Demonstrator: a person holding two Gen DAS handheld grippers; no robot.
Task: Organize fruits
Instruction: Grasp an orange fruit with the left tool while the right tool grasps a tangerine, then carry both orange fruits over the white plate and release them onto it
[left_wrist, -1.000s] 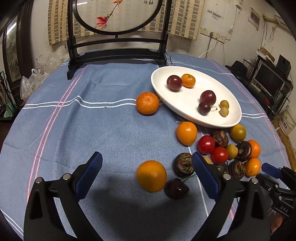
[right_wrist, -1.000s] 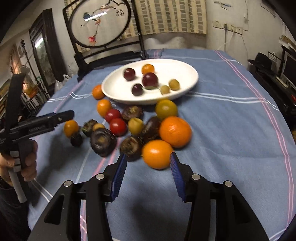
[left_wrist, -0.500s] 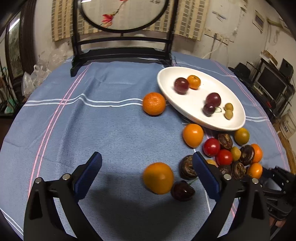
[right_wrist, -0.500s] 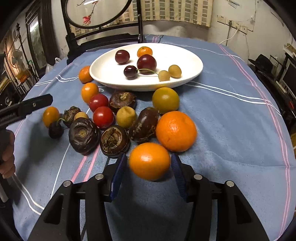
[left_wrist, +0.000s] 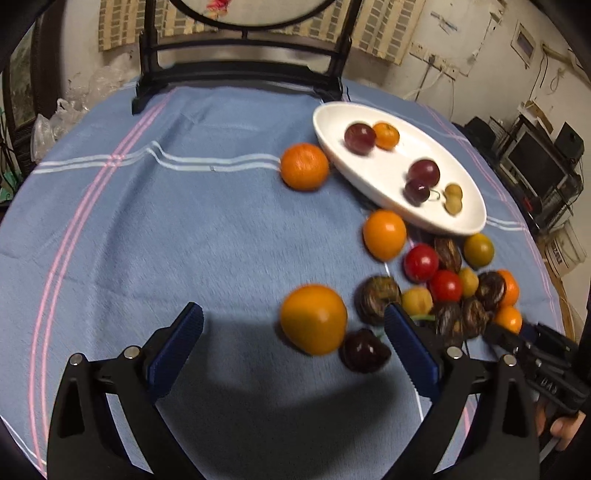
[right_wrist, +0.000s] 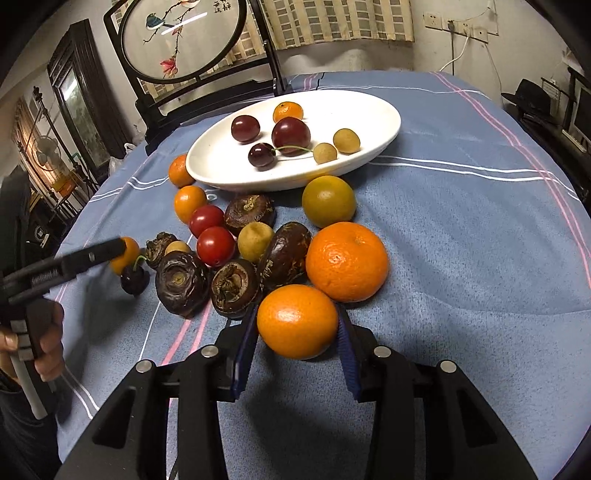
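A white oval plate (right_wrist: 376, 110) (left_wrist: 369, 177) holds several small fruits: dark plums, a cherry, a small orange and two yellow ones. Loose fruit lies on the blue cloth in front of it: oranges, red tomatoes (right_wrist: 216, 245), dark water chestnuts (right_wrist: 181, 282). My right gripper (right_wrist: 297, 332) has closed on a smooth orange (right_wrist: 297, 321), its blue pads touching both sides. My left gripper (left_wrist: 291, 328) is open wide above the cloth, with another orange (left_wrist: 313, 318) and a dark cherry (left_wrist: 364, 350) between its pads. The left gripper also shows in the right wrist view (right_wrist: 74, 258).
A black wooden stand with a round embroidered screen (right_wrist: 181, 40) stands at the table's far edge. A rough-skinned orange (right_wrist: 347, 260) sits right behind the gripped one. One orange (left_wrist: 304, 166) lies against the plate's left rim. Shelves and electronics (left_wrist: 535, 166) stand to the right.
My right gripper has moved forward around the smooth orange and its fingers have narrowed onto it. My left gripper has drifted closer to its orange and stayed open.
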